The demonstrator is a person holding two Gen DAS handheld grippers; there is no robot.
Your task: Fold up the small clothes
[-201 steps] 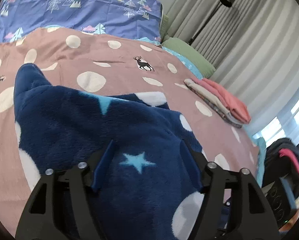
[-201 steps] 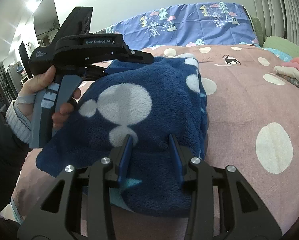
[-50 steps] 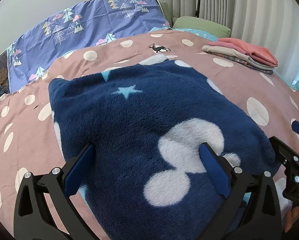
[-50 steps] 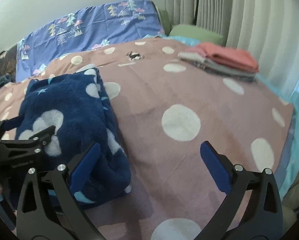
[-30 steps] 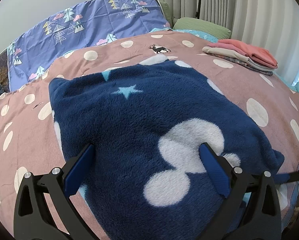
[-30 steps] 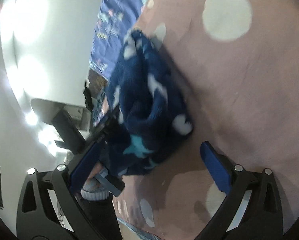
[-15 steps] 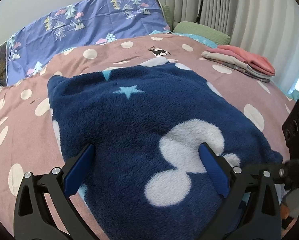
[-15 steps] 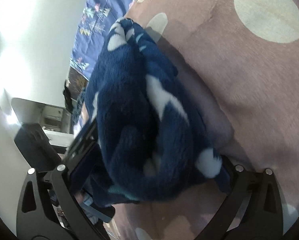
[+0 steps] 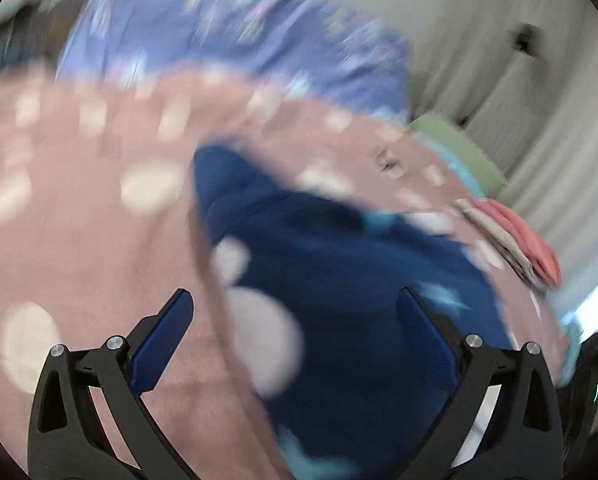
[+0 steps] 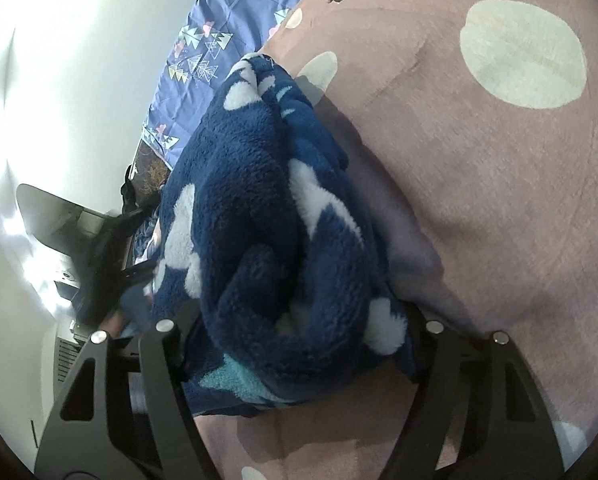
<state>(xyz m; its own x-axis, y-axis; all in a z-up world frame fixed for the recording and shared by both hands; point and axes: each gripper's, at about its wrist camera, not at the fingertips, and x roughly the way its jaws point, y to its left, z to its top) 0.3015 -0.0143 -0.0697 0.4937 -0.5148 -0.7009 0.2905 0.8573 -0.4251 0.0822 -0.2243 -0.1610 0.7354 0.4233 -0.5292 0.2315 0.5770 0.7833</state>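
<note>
Fingers first: the right gripper point(image 10: 295, 344) has its two fingers pressed in on either side of the folded navy fleece garment point(image 10: 275, 216), clamping the thick rolled end at the bottom centre of the right wrist view. Over on the other camera, the left gripper point(image 9: 295, 332) is spread wide with nothing between its blue pads point(image 9: 161, 344), and that whole view is smeared with motion blur.

One fleece piece in play, bundled on the pink spotted bedspread point(image 10: 499, 200), running from lower centre up toward the upper left of the frame. It looks plush, thick and floppy, probably light but bulky, so the layers could slide apart if pinched by one layer only; the fat folded end, all layers together, is the sensible place to hold.

Count: one navy fleece, two grippers, and one stack of folded clothes point(image 9: 511, 240) at the right edge of the left view.
</note>
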